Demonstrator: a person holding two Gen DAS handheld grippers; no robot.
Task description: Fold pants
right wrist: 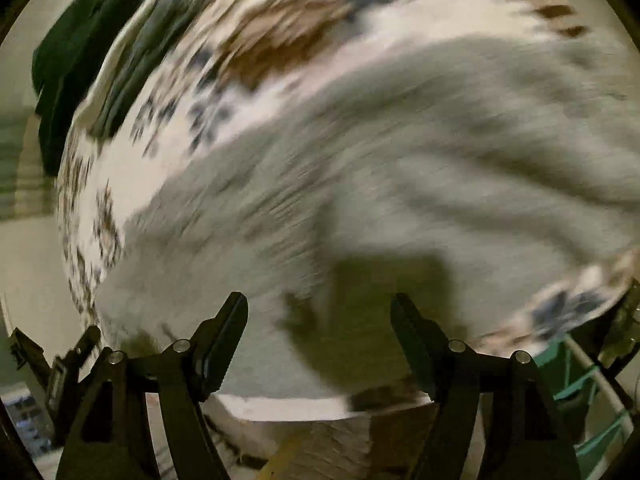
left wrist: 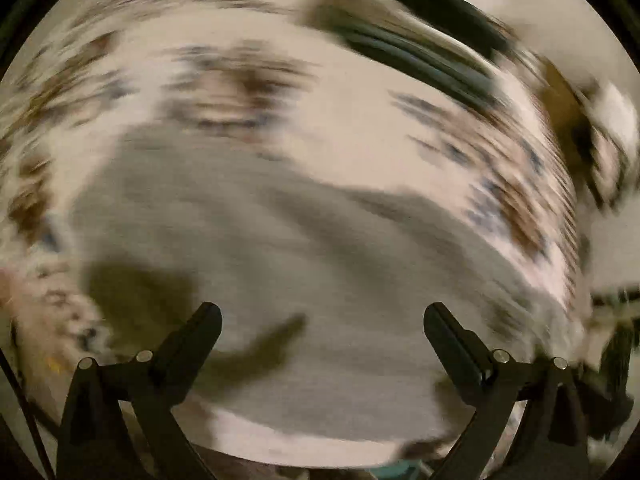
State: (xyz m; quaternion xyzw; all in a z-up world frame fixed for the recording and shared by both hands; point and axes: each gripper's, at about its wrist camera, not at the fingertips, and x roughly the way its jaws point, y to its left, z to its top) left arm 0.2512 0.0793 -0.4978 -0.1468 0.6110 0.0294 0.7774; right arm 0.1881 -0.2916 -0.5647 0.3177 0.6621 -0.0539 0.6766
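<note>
The soft grey fabric pants (left wrist: 280, 248) lay spread and rumpled on a cream cloth-covered surface patterned with brown and blue motifs (left wrist: 400, 120), and as far as the heavily smeared views allowed a judgement, the folding looked barely begun: no crisp crease or stacked layer could be made out, only loose ridges running across the cloth in the right wrist view, so nearly all the folding seemed left to do. The black two-finger left gripper (left wrist: 322, 316) hung over the near part of the garment with its fingers spread wide and nothing between them. The matching right gripper (right wrist: 320, 306) was likewise released, its fingers parted above the near edge of the pants (right wrist: 400, 180), which filled most of that view and ran away to the right. Whether either gripper touched the fabric could not be told through the blur. A dark, unidentifiable object (left wrist: 420, 40) lay at the far edge of the surface.
</note>
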